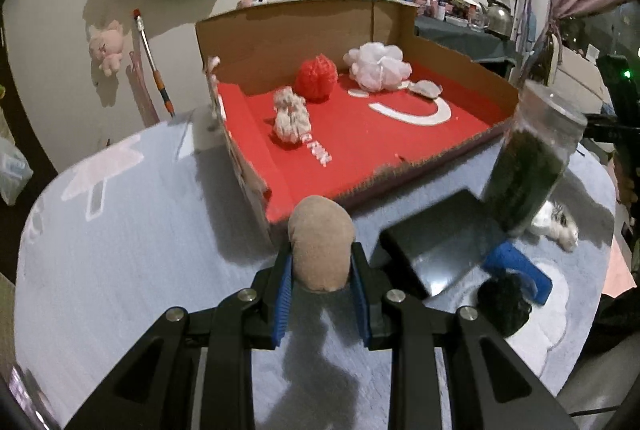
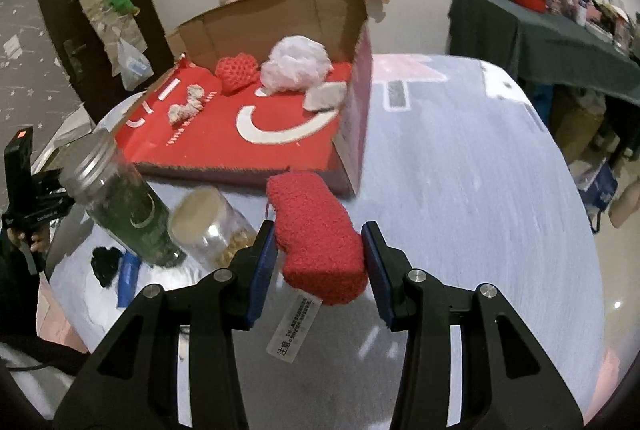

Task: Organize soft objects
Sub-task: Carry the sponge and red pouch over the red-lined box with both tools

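My left gripper (image 1: 320,284) is shut on a beige rolled sock (image 1: 321,245), held above the table just short of the near corner of the red-lined cardboard box (image 1: 360,150). In the box lie a red mesh ball (image 1: 316,78), a white bath puff (image 1: 378,66), a small white-pink scrunched piece (image 1: 291,116) and a grey-white pad (image 1: 427,88). My right gripper (image 2: 320,262) is shut on a fluffy red sock (image 2: 318,236) with a white label, held near the box's (image 2: 248,146) front right corner.
A tall jar of dark green stuff (image 1: 532,158) and a black flat case (image 1: 440,246) stand right of the box. A black fuzzy lump (image 1: 505,304) and a blue piece (image 1: 520,270) lie nearby. A clear jar with a beige lid (image 2: 210,226) stands beside the tall jar (image 2: 120,198).
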Demonstrator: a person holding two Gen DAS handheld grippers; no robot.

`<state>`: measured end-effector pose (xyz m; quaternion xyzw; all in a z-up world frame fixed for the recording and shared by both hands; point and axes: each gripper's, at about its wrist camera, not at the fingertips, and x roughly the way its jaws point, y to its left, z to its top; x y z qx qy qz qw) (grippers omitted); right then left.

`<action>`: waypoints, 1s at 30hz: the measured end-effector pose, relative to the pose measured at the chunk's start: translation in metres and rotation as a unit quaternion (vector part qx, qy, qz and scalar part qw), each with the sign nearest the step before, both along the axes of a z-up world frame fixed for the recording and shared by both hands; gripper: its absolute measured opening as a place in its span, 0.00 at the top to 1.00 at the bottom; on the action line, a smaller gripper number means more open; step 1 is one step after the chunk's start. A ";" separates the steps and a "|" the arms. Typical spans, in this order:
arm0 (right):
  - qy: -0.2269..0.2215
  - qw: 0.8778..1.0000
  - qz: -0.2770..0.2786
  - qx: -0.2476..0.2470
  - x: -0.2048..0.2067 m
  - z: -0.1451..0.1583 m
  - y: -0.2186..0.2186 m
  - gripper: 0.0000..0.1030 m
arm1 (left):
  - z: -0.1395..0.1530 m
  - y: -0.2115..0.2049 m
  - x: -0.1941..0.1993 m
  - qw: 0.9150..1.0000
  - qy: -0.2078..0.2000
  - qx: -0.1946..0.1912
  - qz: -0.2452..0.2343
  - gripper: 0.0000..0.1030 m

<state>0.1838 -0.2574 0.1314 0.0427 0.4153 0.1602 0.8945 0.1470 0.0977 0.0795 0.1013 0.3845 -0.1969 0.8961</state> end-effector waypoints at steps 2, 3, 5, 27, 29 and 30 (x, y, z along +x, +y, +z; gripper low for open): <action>-0.009 1.000 0.009 -0.010 0.005 0.008 0.005 0.60 | 0.009 0.000 0.005 1.000 -0.007 0.005 -0.006 0.73; -0.013 1.000 0.013 -0.014 0.008 0.011 0.007 0.60 | 0.011 -0.001 0.006 1.000 -0.008 0.004 -0.008 0.73; -0.019 0.999 0.023 -0.013 0.014 0.020 0.011 0.60 | 0.019 -0.003 0.012 1.000 -0.013 0.005 -0.013 0.73; 0.003 0.994 0.088 -0.067 0.143 0.042 0.111 0.60 | 0.026 -0.115 0.102 0.995 0.066 0.048 -0.057 0.73; 0.020 0.992 0.095 -0.080 0.157 0.034 0.120 0.60 | 0.020 -0.123 0.114 0.994 0.075 0.063 -0.057 0.73; 0.026 0.991 0.100 -0.083 0.163 0.031 0.124 0.60 | 0.017 -0.127 0.119 0.993 0.074 0.073 -0.056 0.73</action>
